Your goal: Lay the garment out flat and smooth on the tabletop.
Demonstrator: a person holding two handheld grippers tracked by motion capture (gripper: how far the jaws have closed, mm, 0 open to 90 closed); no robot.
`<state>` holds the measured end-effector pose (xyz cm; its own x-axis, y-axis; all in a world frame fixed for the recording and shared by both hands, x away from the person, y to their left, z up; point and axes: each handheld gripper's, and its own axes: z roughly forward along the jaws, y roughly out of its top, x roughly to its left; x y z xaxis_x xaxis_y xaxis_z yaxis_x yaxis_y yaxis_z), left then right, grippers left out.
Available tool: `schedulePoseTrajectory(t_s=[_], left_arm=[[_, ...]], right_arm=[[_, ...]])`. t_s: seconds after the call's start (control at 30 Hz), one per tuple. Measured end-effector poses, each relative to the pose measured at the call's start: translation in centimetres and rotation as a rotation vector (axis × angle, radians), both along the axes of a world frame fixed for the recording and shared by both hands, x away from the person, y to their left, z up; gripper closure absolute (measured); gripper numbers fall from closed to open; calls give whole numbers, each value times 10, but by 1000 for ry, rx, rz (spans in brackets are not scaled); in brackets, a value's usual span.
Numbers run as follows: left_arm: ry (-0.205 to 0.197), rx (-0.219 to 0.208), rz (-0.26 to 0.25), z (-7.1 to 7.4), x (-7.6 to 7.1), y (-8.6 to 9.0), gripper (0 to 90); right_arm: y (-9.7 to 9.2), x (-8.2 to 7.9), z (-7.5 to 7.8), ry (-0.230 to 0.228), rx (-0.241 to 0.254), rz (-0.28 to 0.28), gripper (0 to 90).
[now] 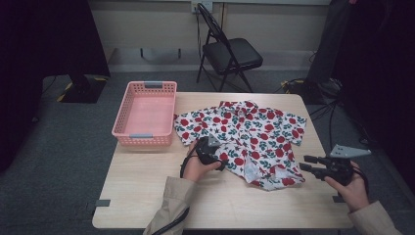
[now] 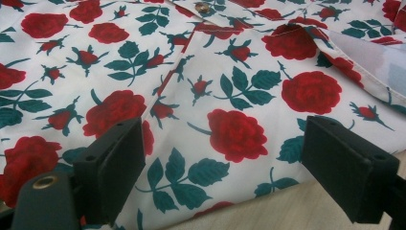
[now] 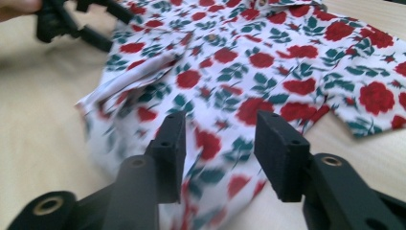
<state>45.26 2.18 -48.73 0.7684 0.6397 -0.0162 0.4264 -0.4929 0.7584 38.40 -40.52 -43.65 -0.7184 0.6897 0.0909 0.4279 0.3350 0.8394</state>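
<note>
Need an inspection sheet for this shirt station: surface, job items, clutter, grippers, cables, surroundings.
Surface: light wooden table, bare around the cloth.
Job's things: rose-print shirt lies spread on the table, partly folded, with its near hem rumpled.
Clutter: pink basket at the table's far left, nothing in it.
Grippers: left gripper is open, its jaws low over the shirt's near edge; right gripper is open, off the shirt's right side, nothing between its jaws.
Cables: one cable trails along the left sleeve; more lie on the floor at the far right.
Surroundings: black folding chair behind the table, grey floor, dark curtains on both sides.
</note>
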Motion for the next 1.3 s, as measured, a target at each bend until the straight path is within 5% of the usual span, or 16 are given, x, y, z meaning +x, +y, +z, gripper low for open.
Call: schedulePoseTrajectory(t_s=[0.2, 0.3, 0.5, 0.63, 0.77, 0.87, 1.1, 1.3], left_arm=[[14, 10, -8, -5, 1, -2, 148], [12, 20, -11, -6, 1, -2, 149], [11, 22, -14, -6, 0, -2, 149], [9, 25, -15, -5, -1, -3, 149], [9, 25, -8, -5, 0, -2, 150], [7, 27, -8, -5, -1, -1, 150], [3, 27, -8, -3, -1, -2, 151], [-1, 32, -17, -3, -2, -4, 151]], right_arm=[[24, 46, -20, 41, -52, -38, 455], [39, 56, -31, 70, -51, -15, 462], [62, 40, -44, 129, -59, 88, 555], [58, 27, -52, 153, -80, 104, 636], [51, 17, -53, 185, -84, 143, 855], [47, 6, -50, 193, -81, 178, 896], [29, -25, -43, 184, -76, 199, 874], [18, -19, -27, 92, -25, 84, 558]])
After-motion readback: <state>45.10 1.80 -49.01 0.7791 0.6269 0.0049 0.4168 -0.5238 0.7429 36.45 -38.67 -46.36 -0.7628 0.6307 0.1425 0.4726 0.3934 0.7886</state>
